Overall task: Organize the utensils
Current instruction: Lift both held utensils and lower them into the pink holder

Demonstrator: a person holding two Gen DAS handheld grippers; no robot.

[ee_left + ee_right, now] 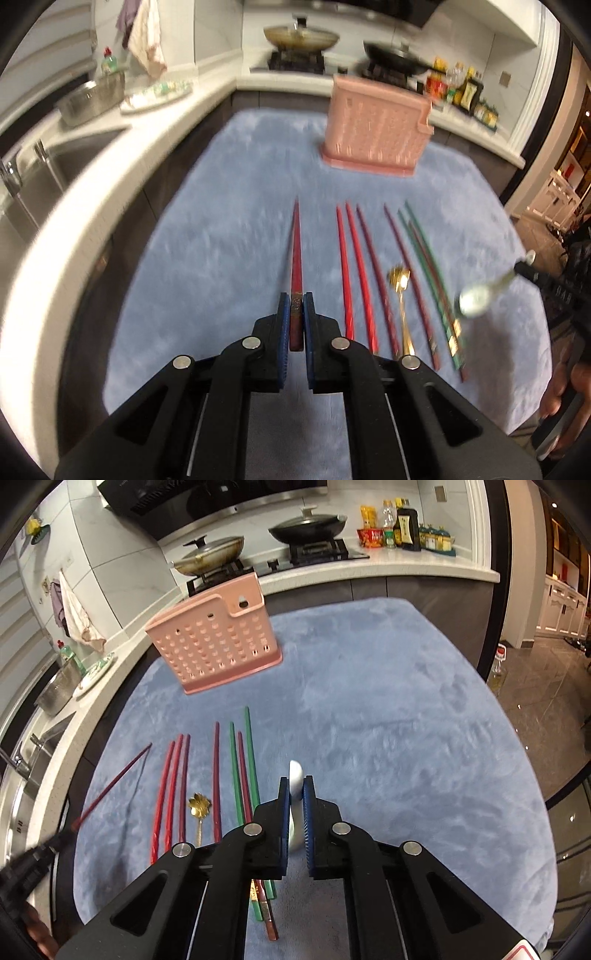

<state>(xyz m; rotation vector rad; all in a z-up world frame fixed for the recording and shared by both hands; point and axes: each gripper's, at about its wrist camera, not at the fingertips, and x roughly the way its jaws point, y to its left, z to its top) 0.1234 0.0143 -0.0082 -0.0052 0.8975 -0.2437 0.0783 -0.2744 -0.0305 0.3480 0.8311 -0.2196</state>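
Note:
My left gripper is shut on a dark red chopstick and holds it above the blue mat; the same chopstick shows in the right wrist view. My right gripper is shut on a silver spoon, also seen in the left wrist view. Several red, purple and green chopsticks and a gold spoon lie on the mat. The pink perforated utensil holder stands at the mat's far side, also in the right wrist view.
A white counter with a sink curves along the left. A steel pot and a plate sit on it. Pans stand on the stove behind the holder, with bottles at the right.

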